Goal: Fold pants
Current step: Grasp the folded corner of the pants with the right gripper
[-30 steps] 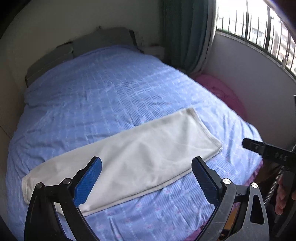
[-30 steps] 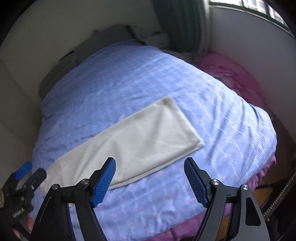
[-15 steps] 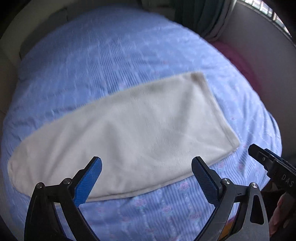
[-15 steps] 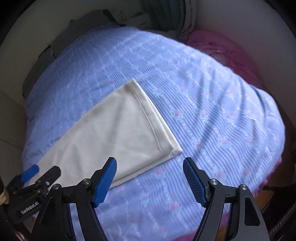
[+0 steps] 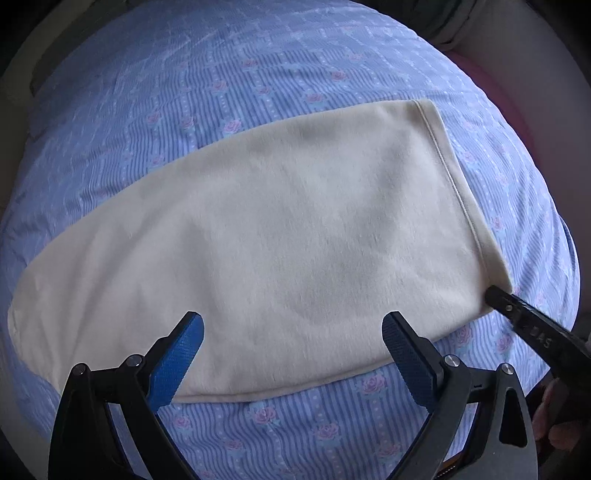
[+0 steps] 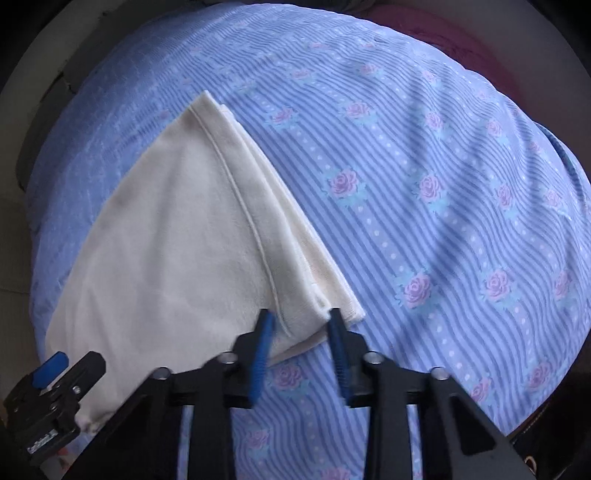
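A bed covered with a blue striped bedsheet with pink roses [image 5: 258, 92] fills both views; a strip of pink fabric [image 6: 443, 22] shows at its far edge.

Left gripper [image 5: 291, 354]: jaws spread wide, holding nothing. It hovers over the near long edge of the cream fleece pants [image 5: 277, 229], which lie flat on the bed directly ahead of it. The pants extend leftward to a rounded end and rightward to a stitched hem [image 5: 454, 184].

Right gripper [image 6: 301, 332]: jaws drawn narrow, one blue pad either side of the near hem corner of the pants [image 6: 177, 236]. Whether the pads are already pinching the cloth cannot be told. Stacked hem layers are visible at that corner, just ahead of the gripper, and the remaining cloth runs away to its left.

Assessment of progress: the layered hems suggest the legs are already laid one over the other, so the lengthwise fold appears done. The crosswise folds, bringing the hem end toward the far end, appear outstanding. The right gripper seems to be in the act of taking its corner; the left gripper has no hold.
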{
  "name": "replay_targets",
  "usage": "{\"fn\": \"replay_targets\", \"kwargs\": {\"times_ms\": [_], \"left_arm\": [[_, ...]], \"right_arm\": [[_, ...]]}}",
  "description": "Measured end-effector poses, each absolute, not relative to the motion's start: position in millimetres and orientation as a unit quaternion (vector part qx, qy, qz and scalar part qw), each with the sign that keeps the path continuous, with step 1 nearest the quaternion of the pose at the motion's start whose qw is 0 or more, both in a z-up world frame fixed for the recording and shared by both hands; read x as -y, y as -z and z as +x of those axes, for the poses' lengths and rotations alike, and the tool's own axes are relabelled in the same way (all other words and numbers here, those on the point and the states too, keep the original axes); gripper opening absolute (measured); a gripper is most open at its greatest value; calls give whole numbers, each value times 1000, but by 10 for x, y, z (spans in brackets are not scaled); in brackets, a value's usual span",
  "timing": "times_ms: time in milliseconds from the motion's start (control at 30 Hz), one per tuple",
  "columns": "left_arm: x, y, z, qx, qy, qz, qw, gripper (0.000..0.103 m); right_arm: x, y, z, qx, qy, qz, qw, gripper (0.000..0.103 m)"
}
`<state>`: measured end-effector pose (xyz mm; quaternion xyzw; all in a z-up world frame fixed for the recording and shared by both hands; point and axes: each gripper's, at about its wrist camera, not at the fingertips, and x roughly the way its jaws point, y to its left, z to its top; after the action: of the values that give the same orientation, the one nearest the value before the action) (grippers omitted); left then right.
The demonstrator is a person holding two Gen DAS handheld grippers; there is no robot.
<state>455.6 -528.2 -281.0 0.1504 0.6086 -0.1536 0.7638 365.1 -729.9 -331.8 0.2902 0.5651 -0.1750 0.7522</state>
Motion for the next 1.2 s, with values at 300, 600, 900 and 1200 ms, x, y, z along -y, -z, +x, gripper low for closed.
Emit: {"fn": "replay_targets", "kwargs": {"times_ms": [300, 600, 900, 1200], "left_arm": [[5258, 2793, 4637, -609, 165, 141, 763, 99], [5257, 2763, 4593, -591, 191, 172, 765, 99], [5320, 2635, 4635, -545, 228, 223, 776, 99], [5284, 2761, 4683, -549, 226, 237, 769, 99]], "right_arm": [[7371, 3100, 3610, -556, 213, 248, 764, 7], [7316, 3141, 3491, -556, 246, 251, 753, 39], [7161, 3071, 3150, -498, 239, 331, 765, 43], [7178, 3567, 3252, -475, 232, 425, 735, 58]]}}
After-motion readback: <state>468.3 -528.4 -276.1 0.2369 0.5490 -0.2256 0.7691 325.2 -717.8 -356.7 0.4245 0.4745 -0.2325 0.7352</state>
